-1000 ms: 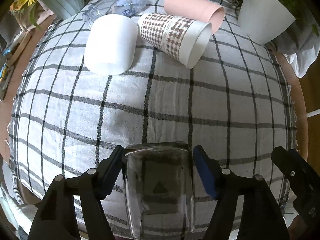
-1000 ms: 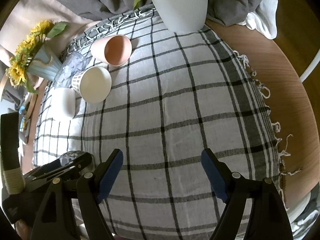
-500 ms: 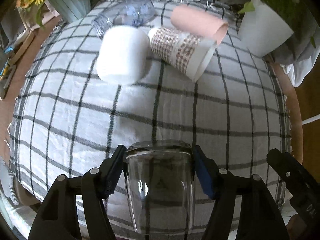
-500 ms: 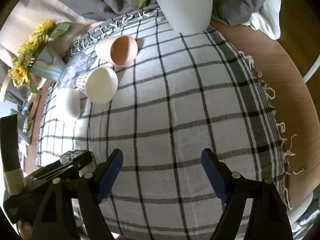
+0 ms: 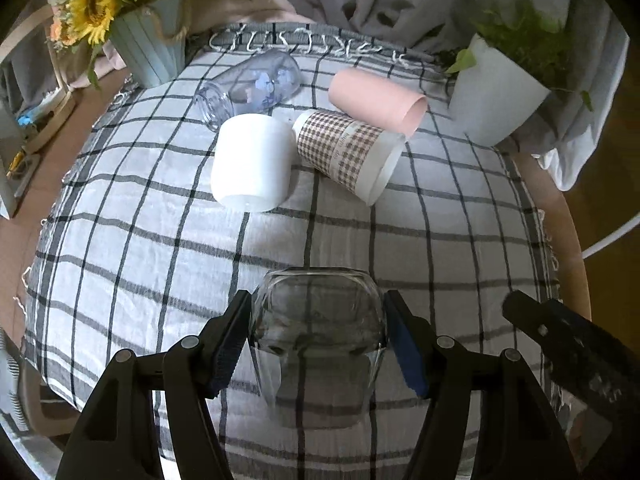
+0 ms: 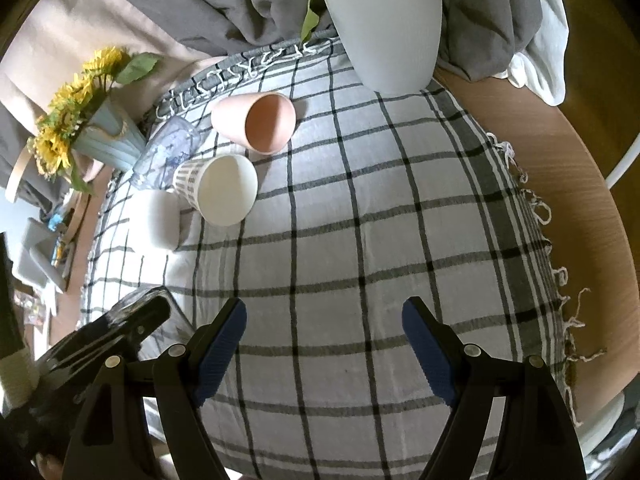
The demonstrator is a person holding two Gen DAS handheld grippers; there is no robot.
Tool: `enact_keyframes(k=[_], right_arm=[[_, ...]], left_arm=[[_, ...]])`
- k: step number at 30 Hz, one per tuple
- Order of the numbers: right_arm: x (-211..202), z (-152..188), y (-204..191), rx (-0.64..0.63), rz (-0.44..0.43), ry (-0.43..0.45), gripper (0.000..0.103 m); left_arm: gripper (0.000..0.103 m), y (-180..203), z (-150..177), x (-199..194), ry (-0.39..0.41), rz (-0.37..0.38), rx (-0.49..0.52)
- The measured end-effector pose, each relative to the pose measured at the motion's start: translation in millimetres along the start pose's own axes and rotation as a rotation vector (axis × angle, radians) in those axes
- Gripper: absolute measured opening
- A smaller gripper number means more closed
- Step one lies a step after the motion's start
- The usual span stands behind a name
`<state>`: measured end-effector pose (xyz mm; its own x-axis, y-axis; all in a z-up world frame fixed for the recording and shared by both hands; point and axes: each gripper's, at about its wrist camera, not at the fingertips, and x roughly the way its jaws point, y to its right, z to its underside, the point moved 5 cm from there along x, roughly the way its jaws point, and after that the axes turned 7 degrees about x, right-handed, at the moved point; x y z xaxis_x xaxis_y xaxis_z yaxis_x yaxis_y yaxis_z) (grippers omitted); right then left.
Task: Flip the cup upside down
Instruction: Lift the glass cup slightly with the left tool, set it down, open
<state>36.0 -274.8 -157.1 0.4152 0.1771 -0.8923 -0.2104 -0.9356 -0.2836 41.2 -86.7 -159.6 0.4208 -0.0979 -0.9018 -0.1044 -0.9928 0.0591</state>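
Observation:
My left gripper [image 5: 318,336] is shut on a clear glass cup [image 5: 318,320] and holds it above the near part of the checked cloth [image 5: 152,240], its thick base pointing away from me. My right gripper [image 6: 324,340] is open and empty over the cloth [image 6: 360,240]; the left gripper's body [image 6: 100,344] shows at its lower left. Beyond lie a white cup [image 5: 252,162], a houndstooth paper cup [image 5: 348,152] and a pink cup [image 5: 378,98], all on their sides.
A clear jar [image 5: 250,86] lies on its side at the back. A sunflower vase [image 5: 150,48] stands back left and a white plant pot [image 5: 496,96] back right. The wooden table edge [image 6: 568,184] shows right of the cloth, with grey fabric behind.
The left gripper has lifted and tilted with the glass cup, so the view now reaches the vase and the fabric behind. The right gripper has stayed open and drifted slightly.

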Motion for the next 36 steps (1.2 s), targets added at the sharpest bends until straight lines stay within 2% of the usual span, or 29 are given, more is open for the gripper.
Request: enact_keyframes(k=[15,22,27,31,35,36], right_arm=[[1,17,-4,-0.055,0.008,-0.032,0.080],[1,23,-11,-0.104,0.014,-0.027,0.080],[-1,24,-9,-0.101,0.027,-0.023,0.080],[-6,24,-10,-0.111,0.037,-0.005,0.082],[-16,26,-12,-0.119,0.051,0.030,0.085],[-19,27,-12,-0.115,0.055,0.038,0.085]], left_arm=[[0.065,10,45,-26,0.012,-0.010,0.043],[0.065,12,48,-27,0.044,-0.014,0.057],[0.067,11,45,-26,0.058,0.023,0.041],[0.078,8,46,-26,0.075,0.023,0.016],[0.088,3,46,-42,0.133,0.023,0.009],[0.094,3,45,-49,0.159,0.022,0.019]])
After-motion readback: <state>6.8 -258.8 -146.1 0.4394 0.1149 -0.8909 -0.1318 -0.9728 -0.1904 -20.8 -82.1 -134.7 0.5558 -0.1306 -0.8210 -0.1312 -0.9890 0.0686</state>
